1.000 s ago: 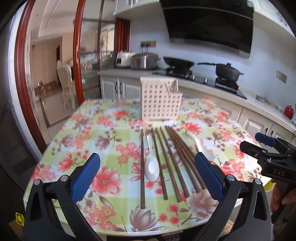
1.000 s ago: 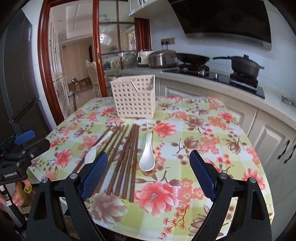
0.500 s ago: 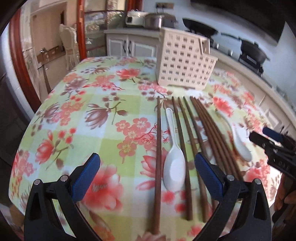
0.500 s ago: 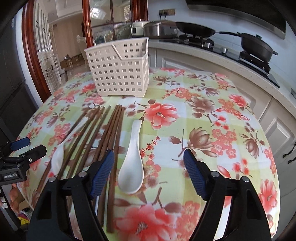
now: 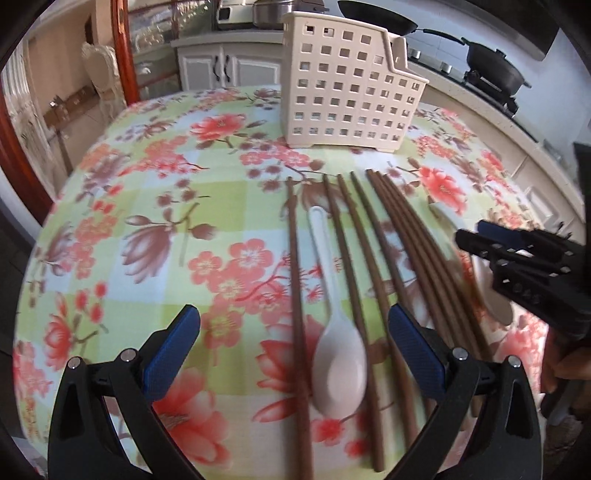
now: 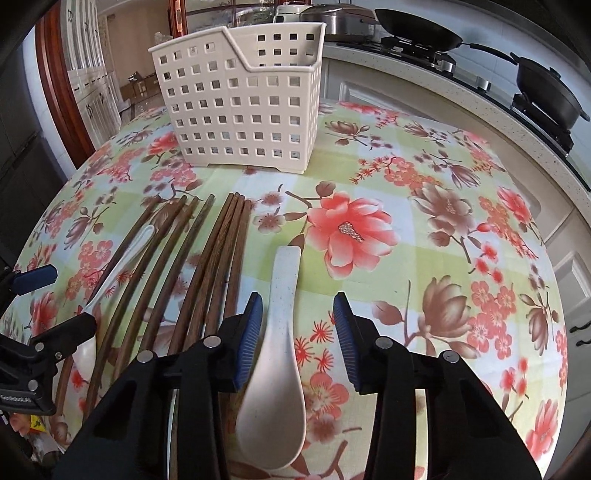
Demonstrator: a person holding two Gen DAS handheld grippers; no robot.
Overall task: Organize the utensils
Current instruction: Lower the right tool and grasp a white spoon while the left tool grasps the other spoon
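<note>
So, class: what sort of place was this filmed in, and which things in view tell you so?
Most likely a home kitchen. A gas hob with a black pan runs along the counter, a rice cooker sits beside it, and white cabinets stand behind the floral-clothed table.

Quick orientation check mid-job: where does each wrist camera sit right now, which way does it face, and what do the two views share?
Left wrist: rides the left gripper, tilted down along its open fingers at a white spoon among brown chopsticks; the right gripper shows at the right edge.
Right wrist: rides the right gripper, tilted down at the other white spoon, its jaws closing around the handle; the left gripper shows at the left edge.
Shared: the cream basket, chopsticks, floral tablecloth.
</note>
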